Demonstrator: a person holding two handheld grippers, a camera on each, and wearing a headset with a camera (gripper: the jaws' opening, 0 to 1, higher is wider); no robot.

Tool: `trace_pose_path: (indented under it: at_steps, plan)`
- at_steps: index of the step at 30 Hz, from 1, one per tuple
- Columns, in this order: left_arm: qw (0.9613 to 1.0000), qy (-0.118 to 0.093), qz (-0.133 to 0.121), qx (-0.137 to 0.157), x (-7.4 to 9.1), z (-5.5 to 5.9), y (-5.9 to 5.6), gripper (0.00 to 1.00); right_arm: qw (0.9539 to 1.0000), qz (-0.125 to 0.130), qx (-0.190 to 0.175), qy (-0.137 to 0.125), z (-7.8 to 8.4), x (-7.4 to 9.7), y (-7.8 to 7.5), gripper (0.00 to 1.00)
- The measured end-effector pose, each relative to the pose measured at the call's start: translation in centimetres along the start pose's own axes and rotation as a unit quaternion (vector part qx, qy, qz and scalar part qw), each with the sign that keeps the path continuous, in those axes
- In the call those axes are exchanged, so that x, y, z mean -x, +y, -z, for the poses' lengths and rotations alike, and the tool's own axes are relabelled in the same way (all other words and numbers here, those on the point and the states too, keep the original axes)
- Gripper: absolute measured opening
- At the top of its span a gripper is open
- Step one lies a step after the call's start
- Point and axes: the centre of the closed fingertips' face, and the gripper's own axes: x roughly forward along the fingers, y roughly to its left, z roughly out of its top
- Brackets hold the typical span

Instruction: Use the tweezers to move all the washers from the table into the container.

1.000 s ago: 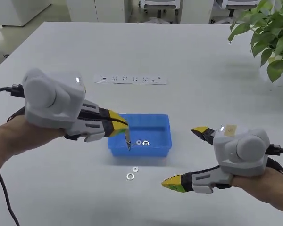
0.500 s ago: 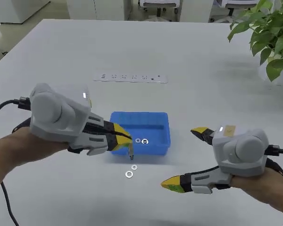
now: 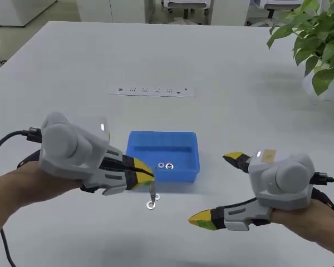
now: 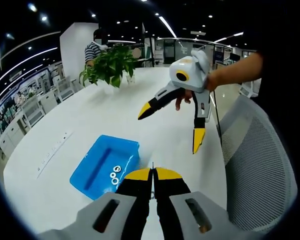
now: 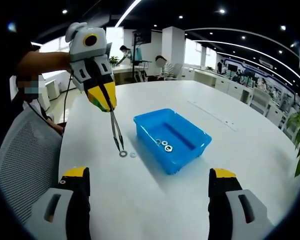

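Left tool [image 3: 144,172] pinches tweezers [image 3: 151,190], seemingly touching washer [image 5: 123,153].

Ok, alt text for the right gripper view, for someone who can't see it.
The left gripper, shut on tweezers, holds their tips down at one of two washers lying on the white table beside a blue container with three washers inside. The right gripper has its own jaws wide open at the bottom.

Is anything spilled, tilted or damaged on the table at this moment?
Nothing stands out. The blue container sits level, three washers lie flat inside it, and two washers lie on the table beside it, by the tips of the tweezers.
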Motion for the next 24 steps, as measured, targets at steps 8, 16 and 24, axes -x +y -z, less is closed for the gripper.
trace_pose_path:
  at_steps: [8,16,24]
  plan:
    - [1.0000,0.007,0.002,0.002,-0.3,0.8,0.0,0.05,1.0000,-0.003,-0.001,0.002,0.1,-0.1,0.2,0.99]
    - [1.0000,0.007,0.000,0.000,-0.5,1.1,0.0,0.05,1.0000,-0.007,0.001,0.003,0.0,-0.2,0.4,0.99]
    - [0.9999,0.011,0.002,-0.006,-0.6,1.3,-0.1,0.05,1.0000,-0.008,0.004,0.002,-0.2,-0.3,0.5,0.98]
